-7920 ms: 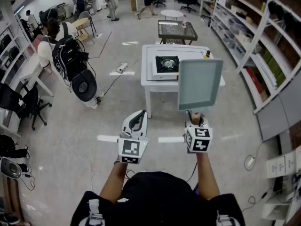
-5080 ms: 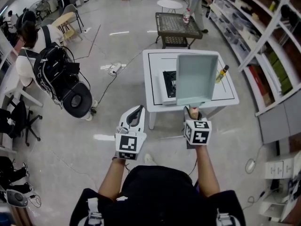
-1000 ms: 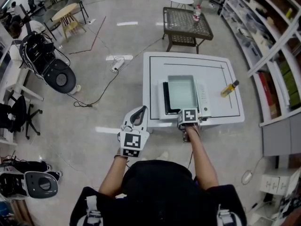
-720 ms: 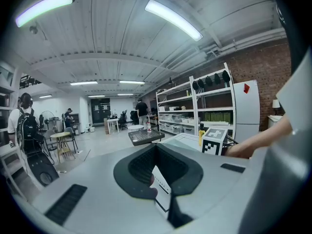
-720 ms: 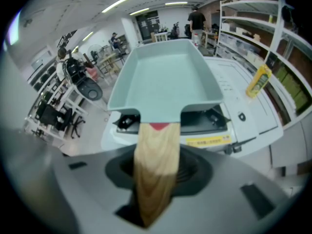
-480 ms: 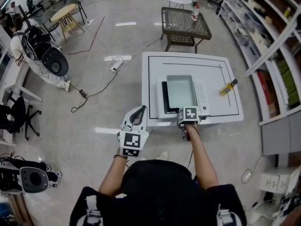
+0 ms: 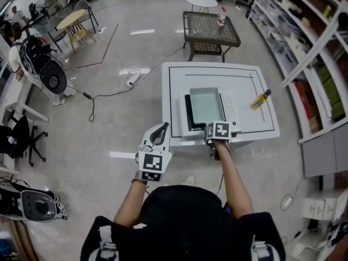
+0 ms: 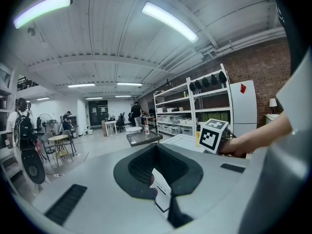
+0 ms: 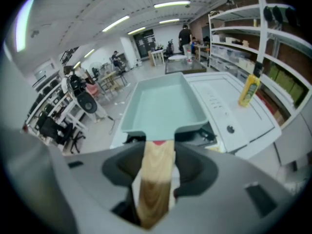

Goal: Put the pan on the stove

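The left tongs hang over the grey floor, off the near-left corner of the white square counter. Their jaws are together and carry nothing. In the left gripper view they point roughly level across the room.

On the counter, the pale grey-green rectangular pan sits flat on the white portable gas stove. It covers most of the black burner well, and a dark strip shows along the pan's left side. The pan's light wooden handle reaches back toward the person over the stove's near edge.

The right tongs are tilted steeply down at that edge. Their jaws have just been opening and now stand wide apart. The handle lies between them, and the pads do not press on it.

Right of the pan runs the stove's white control strip with its knob. Further right, apart from the stove, a yellow bottle with a dark cap lies on the counter. Metal shelving lines the room's right side.
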The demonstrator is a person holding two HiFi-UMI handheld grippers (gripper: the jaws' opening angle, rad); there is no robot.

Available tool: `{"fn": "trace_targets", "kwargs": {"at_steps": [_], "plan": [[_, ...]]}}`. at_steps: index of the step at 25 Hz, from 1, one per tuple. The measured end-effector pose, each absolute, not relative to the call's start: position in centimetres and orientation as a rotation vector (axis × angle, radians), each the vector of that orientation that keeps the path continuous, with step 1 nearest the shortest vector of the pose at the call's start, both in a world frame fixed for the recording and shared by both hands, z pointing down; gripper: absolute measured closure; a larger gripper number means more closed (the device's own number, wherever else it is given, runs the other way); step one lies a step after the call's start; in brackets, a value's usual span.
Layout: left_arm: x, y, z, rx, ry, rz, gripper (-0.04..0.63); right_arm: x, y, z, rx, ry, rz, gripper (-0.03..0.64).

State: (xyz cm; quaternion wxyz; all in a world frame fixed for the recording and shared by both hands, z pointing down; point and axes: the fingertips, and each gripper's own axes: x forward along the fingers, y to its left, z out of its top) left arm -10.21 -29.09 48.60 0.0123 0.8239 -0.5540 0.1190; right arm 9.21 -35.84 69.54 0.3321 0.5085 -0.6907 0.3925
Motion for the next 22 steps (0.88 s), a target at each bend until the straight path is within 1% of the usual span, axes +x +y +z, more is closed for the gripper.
{"fn": "trace_targets", "kwargs": {"at_steps": [7, 14, 15, 17, 18, 22], "plan": [[-9.7, -28.5, 48.1, 2.575, -1.715, 0.347, 0.574, 9.3, -35.9, 66.4, 1.367, -1.907, 0.927, 0.423], [-9.1, -28.6, 47.4, 2.609, -1.705, 0.339, 0.574, 9.4, -35.7, 61.5, 1.441, -2.037, 0.763, 0.426], [-8.9, -28.6, 47.2, 2.612, -1.703, 0.331, 0.574, 9.4, -35.6, 60.6, 1.452, -2.052, 0.726, 0.437], [-8.8, -28.7, 46.9, 2.623, -1.702, 0.324, 0.574, 9.4, -35.4, 58.7, 1.482, -2.079, 0.649, 0.523], [-8.8, -28.8, 46.7, 2.630, -1.703, 0.324, 0.574, 9.3, -35.3, 57.7, 1.493, -2.094, 0.616, 0.543], [-8.5, -29.0, 45.9, 2.644, -1.704, 0.300, 0.574, 8.6, -34.6, 54.4, 1.525, -2.174, 0.531, 0.566]]}}
